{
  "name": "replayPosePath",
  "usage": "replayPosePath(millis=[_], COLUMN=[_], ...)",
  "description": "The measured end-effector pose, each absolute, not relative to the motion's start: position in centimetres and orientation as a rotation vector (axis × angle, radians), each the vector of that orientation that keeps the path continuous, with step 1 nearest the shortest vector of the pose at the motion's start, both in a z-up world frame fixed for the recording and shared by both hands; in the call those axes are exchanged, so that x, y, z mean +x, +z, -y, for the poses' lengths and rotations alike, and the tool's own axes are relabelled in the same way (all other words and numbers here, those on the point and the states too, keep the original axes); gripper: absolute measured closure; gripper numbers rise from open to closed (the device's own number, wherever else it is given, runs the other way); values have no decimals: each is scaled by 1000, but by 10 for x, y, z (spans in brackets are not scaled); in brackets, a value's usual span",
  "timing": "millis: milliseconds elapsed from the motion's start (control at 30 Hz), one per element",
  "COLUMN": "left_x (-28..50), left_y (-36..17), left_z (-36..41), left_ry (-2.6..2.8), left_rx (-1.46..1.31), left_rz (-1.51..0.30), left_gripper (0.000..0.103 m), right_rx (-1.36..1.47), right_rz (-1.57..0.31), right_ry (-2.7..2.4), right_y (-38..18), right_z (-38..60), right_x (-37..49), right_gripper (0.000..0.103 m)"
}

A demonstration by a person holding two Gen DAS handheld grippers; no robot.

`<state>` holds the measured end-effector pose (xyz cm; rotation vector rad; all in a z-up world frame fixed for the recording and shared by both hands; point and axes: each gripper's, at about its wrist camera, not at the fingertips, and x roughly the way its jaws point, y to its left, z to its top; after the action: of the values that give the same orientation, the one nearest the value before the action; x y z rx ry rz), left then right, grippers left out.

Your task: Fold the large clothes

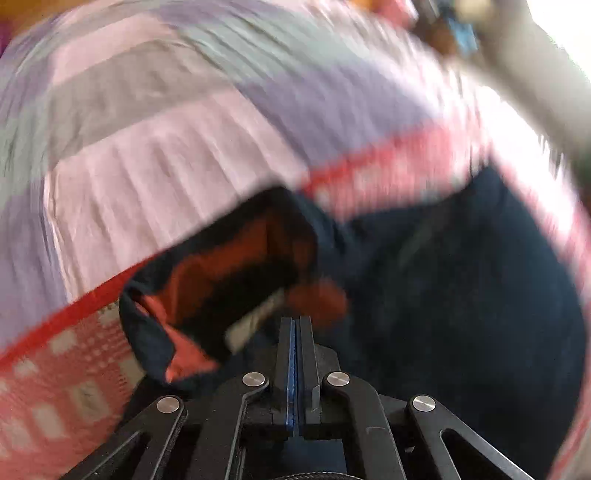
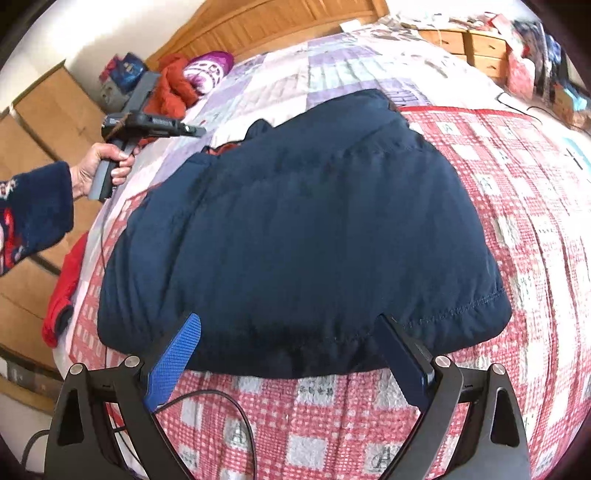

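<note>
A navy padded jacket (image 2: 303,229) lies flat on the bed (image 2: 517,229), spread over a red-and-white checked blanket (image 2: 509,206) at the near end, with its far edge reaching onto a quilt (image 2: 295,85) of lilac, pink and pale grey squares. Its stitched hem faces the right wrist camera, and a bit of orange-red lining (image 2: 221,148) shows at the far left edge.

The right hand-held gripper (image 2: 290,338) hovers at the near hem with its fingers spread wide apart, one blue pad (image 2: 177,354) to the left and the dark finger to the right, holding nothing. A black cable (image 2: 236,410) runs across the blanket just beneath it.

The left hand-held gripper (image 1: 294,321) has its two fingers pressed together. The left view is blurred, and whether any cloth is pinched between the tips cannot be told. Just ahead of it lies the jacket's collar opening, with orange-red lining and a pale label inside. In the right view this gripper is held in the person's left hand (image 2: 99,168), raised at the far left of the bed, clear of the jacket.

A red garment (image 2: 61,291) hangs over the bed's left edge. Orange-red clothes (image 2: 173,88) and a magenta item (image 2: 207,70) lie near the wooden headboard (image 2: 266,29).
</note>
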<state>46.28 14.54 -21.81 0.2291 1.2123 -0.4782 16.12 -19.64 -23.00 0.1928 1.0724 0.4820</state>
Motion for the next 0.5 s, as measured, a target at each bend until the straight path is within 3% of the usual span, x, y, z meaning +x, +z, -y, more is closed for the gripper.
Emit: replayPosePath(millis=[67,133,167,200,500], left_x=[460,463,466,470,461], left_y=[-232,-239,-239,-239,-268], left_z=[-137,-140,-144,-147,-140], left_ry=[-486,-514,-516,-527,-713], left_rx=[340,350,342,341,334], left_rz=[-1256,-1292,-1300,-1317,-1573], left_gripper=[100,79,56,44,38], right_rx=[203,226,234,235,271], right_rz=[-1092,-1107,-1111,-1113,-1143], right_ry=[478,462,455,450,422], right_y=[-236,-242,-243,-244,-256], right_z=[197,201,203,203,211], right_x=[159,156,155,153,153], right_gripper=[6,6,6,6,6])
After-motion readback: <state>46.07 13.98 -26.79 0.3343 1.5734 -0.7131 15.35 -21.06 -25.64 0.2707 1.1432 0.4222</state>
